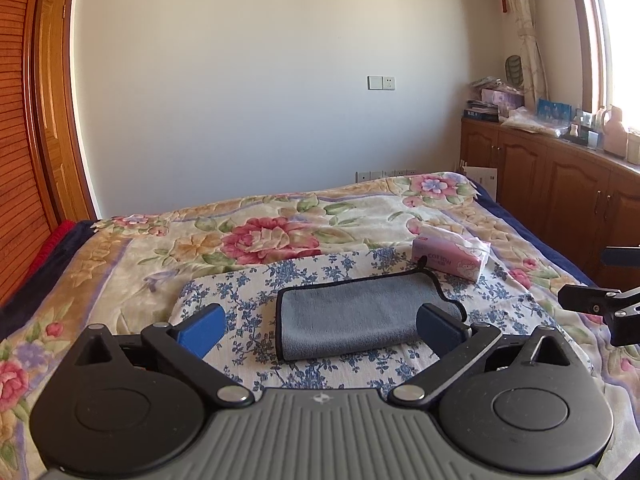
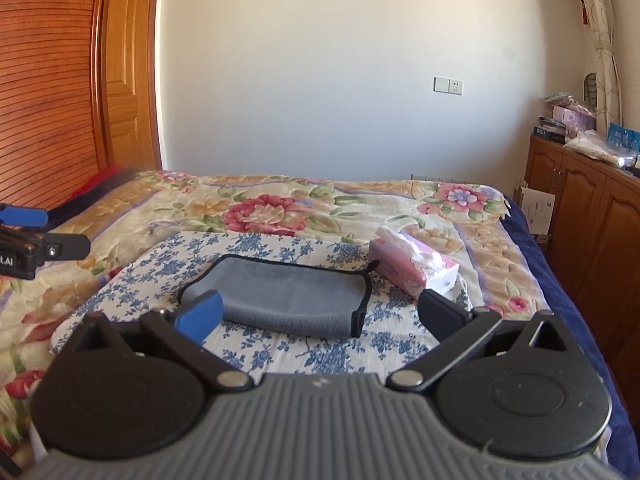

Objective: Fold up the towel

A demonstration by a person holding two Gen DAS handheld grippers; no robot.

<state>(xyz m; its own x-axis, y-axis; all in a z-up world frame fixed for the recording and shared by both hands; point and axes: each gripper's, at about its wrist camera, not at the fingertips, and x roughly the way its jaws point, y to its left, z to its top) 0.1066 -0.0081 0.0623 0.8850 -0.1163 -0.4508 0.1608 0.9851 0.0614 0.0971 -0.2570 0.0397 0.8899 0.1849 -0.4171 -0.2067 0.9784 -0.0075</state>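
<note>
Left gripper (image 1: 320,330) jaws wide, empty; right gripper (image 2: 320,314) likewise. Grey towel (image 1: 352,316) lay folded on blue-flowered cloth (image 1: 224,296), near tissues (image 1: 452,256). Likely finished; if folding again, pinch both short-edge corners together, keep edges aligned.

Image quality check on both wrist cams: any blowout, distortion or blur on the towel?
Left wrist view: the window is blown out at the right edge, fisheye bends the door frame, and the grey towel is sharp and evenly lit. Right wrist view: no blown-out window in frame, the same bowing at the wardrobe, the towel in focus, and soft shadow beneath it.
</note>
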